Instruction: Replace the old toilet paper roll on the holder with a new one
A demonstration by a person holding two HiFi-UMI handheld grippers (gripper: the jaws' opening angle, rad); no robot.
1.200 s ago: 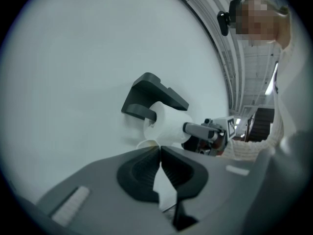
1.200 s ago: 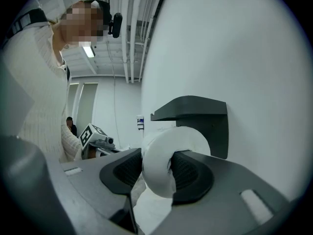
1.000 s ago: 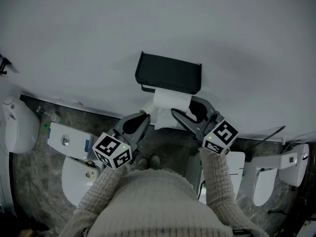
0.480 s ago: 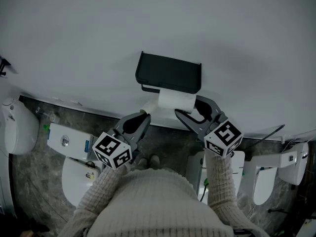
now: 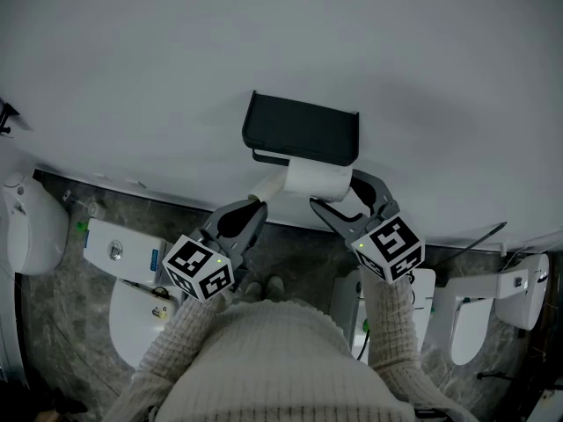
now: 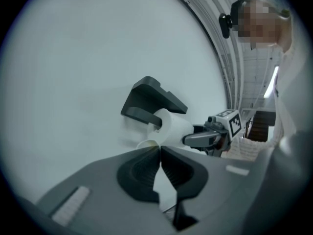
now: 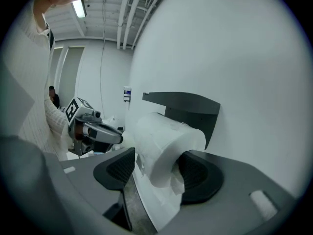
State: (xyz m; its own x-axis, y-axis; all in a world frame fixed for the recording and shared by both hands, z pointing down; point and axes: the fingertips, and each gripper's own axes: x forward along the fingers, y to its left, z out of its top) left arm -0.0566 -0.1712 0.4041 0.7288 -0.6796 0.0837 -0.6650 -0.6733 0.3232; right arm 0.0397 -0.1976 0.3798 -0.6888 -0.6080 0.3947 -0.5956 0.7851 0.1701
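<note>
A black holder (image 5: 299,130) is fixed to the white wall. A full white paper roll (image 5: 315,178) hangs just under its cover, and in the left gripper view the holder's arm (image 6: 142,116) enters the roll's (image 6: 171,129) hollow. My right gripper (image 5: 332,190) straddles this roll (image 7: 161,141). Its jaws are opening: the left pad (image 7: 116,166) stands clear of the paper and the right pad is close to it. My left gripper (image 5: 255,204) is to the left of the roll, shut on the rim of a cream cardboard tube (image 6: 147,144), which shows pale at its tip (image 5: 266,187).
Below on the grey stone floor (image 5: 53,262) stand a toilet with its tank (image 5: 119,249) at the left and other white fixtures (image 5: 471,319) at the right. The person's knitted sleeves (image 5: 387,341) fill the bottom of the head view.
The white roll has risen closer under the holder's cover and its hanging sheet no longer shows. The right gripper's jaws have spread wider around it. The left gripper has kept still.
</note>
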